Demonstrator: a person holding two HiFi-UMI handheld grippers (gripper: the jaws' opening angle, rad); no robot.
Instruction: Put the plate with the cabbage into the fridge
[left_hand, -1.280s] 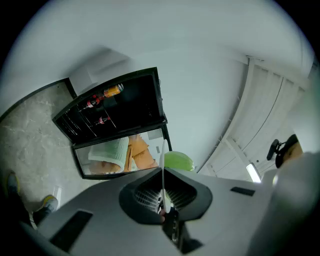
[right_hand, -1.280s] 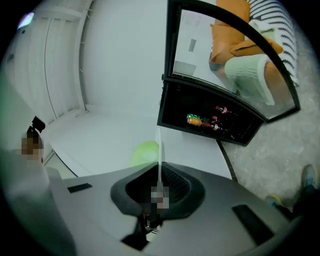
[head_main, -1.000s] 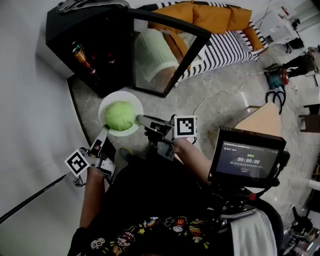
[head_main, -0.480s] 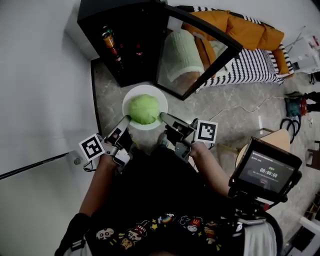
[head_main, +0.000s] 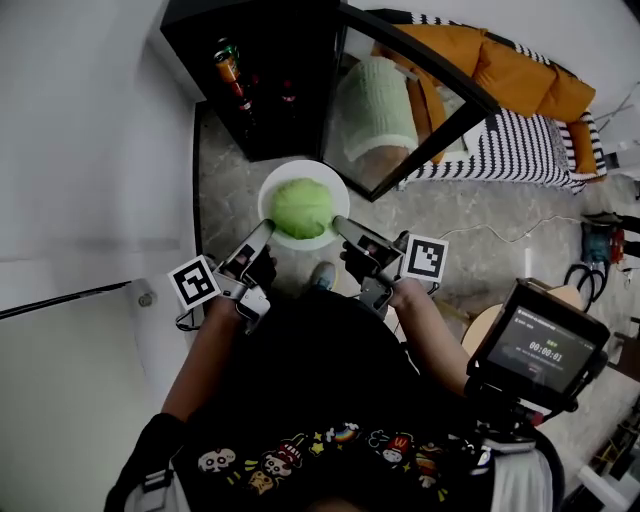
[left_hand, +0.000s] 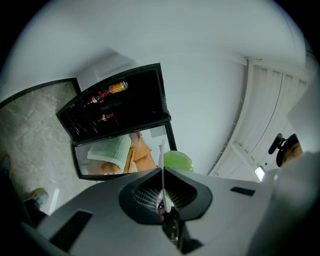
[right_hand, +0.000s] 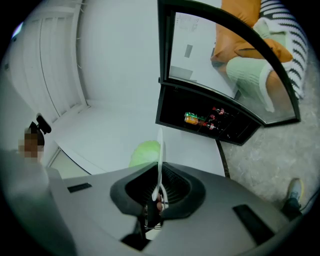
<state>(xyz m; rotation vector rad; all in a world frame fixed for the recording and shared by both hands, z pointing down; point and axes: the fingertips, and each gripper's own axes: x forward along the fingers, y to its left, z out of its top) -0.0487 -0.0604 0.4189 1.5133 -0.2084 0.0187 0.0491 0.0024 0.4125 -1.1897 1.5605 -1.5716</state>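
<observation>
Left gripper (head_main: 262, 228) and right gripper (head_main: 340, 222) each clamped on plate (head_main: 300, 168) rim, cabbage (head_main: 303, 207) on top, near open fridge (head_main: 270, 80)

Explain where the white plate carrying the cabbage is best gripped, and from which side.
Take the plate by its thin bare rim, edge-on, from left and right, as the left gripper and right gripper hold it now. The round cabbage fills the middle, leaving only the flat rim; two holds should keep it level.
</observation>
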